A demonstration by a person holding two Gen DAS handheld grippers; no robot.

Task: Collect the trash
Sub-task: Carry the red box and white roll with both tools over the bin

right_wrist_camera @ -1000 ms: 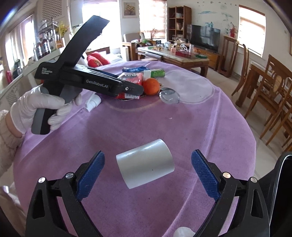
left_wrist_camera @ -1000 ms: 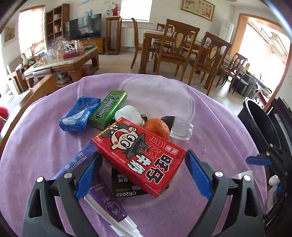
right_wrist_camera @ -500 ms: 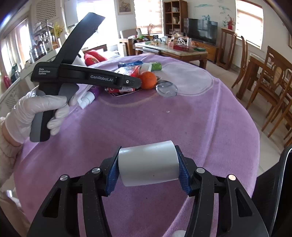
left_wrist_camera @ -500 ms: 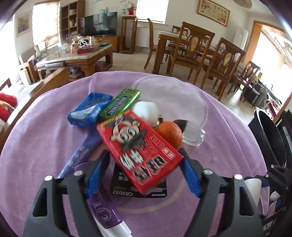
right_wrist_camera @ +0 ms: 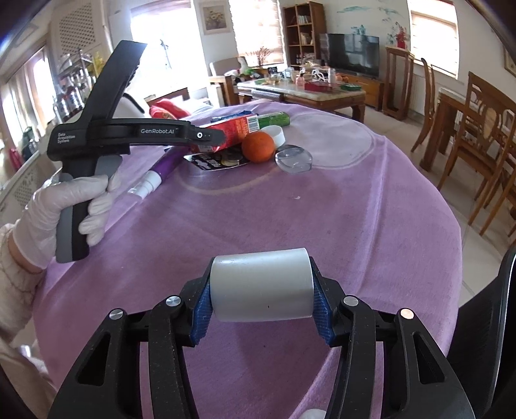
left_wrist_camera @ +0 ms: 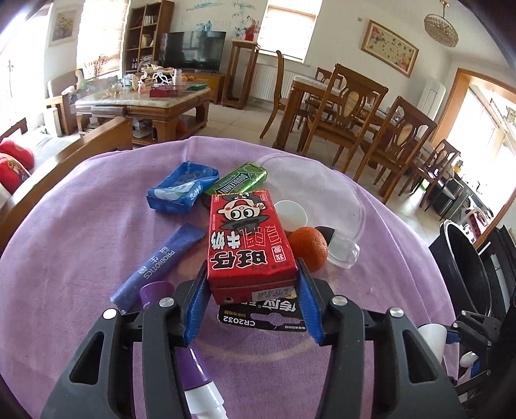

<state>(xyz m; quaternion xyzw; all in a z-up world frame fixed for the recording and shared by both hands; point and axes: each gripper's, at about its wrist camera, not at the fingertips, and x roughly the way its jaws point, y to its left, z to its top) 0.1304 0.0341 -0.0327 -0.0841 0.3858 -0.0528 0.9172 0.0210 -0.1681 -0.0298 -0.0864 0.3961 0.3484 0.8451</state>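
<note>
right gripper point(right_wrist_camera: 261, 314) clamps the white cup point(right_wrist_camera: 262, 285) across its ends, low over the near tabletop point(right_wrist_camera: 322, 209); its jaws have just been closing. left gripper point(left_wrist_camera: 250, 296), just closed too, pinches the red box's point(left_wrist_camera: 250, 238) near end, tilting it off the pile. bin point(left_wrist_camera: 467, 267) waits at right, likely next stop.

A lived-in home, open living and dining room. Beyond the fingers stand a television point(left_wrist_camera: 192, 50) beside a wooden bookshelf point(left_wrist_camera: 146, 35), a cluttered coffee table point(left_wrist_camera: 142, 100), a dining table with carved wooden chairs point(left_wrist_camera: 346, 106), a framed picture point(left_wrist_camera: 389, 48), and a chandelier point(left_wrist_camera: 441, 24) overhead.
</note>
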